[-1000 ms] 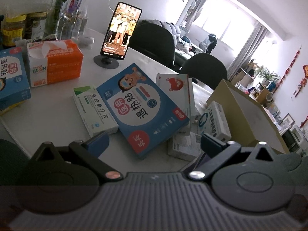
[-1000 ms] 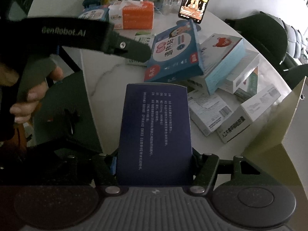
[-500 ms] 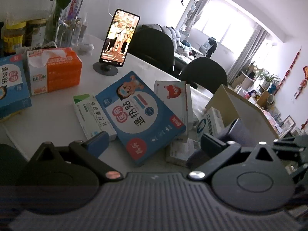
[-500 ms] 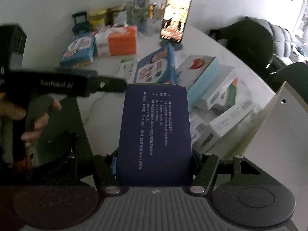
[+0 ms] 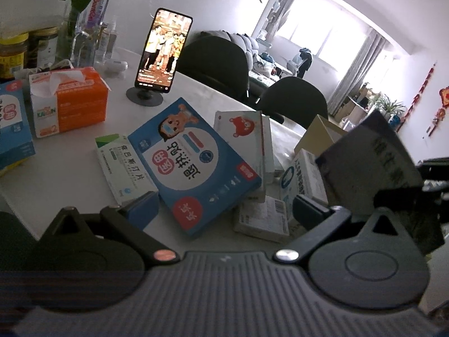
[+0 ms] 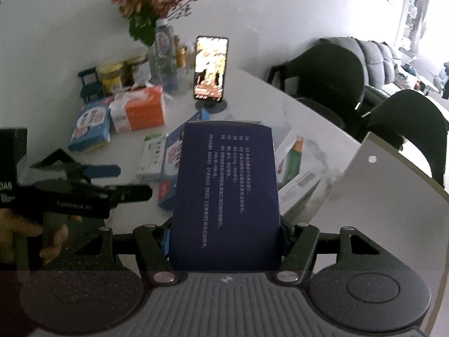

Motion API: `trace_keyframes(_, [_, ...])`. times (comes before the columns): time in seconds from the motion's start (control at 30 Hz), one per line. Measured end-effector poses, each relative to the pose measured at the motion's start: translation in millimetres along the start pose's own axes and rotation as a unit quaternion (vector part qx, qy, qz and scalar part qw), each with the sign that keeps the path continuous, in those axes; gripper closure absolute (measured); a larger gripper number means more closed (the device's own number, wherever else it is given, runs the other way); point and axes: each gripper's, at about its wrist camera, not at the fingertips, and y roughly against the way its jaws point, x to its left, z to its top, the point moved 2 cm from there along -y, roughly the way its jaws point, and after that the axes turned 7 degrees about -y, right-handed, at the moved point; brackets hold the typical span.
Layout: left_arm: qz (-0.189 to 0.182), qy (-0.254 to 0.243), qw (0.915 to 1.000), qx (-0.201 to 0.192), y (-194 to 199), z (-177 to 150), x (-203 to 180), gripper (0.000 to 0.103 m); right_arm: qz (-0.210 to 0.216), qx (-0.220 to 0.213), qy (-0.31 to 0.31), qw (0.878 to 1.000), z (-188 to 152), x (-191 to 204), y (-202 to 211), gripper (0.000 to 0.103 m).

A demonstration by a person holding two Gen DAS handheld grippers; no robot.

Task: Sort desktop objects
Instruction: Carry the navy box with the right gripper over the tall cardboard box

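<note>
My right gripper [image 6: 224, 241] has its jaws pinching the dark blue box [image 6: 226, 196] by its long sides, low in the middle of the right wrist frame, lifted clear of the table [image 6: 252, 90]. My left gripper [image 5: 221, 205] hangs with jaws spread and nothing between them, low over the big blue cartoon box [image 5: 193, 163] at the centre of the left wrist frame.

I judge the blue box is bound for the open cardboard carton [image 6: 373, 196] at the right of the frame. The grip sits near the box's bottom end, so most of it stands tall above the pads; a quick swing could let it pivot or slip. Its upper end could also catch the carton's raised flap and be knocked loose. A drop would land on the heaped white medicine boxes [image 5: 300, 177] and scatter them.

The carton's inside is hidden behind its flap in both views, so I cannot tell what it holds. The pads themselves are covered by the box. The far clutter of jars and bottles is blurred.
</note>
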Motion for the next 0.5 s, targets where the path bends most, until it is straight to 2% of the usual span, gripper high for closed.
trace_keyframes(0.5, [-0.016,-0.019,0.9996,0.009,-13,6,-21,0.000,-0.029,-0.031,-0.048,0.998,11,-46,19,0.035])
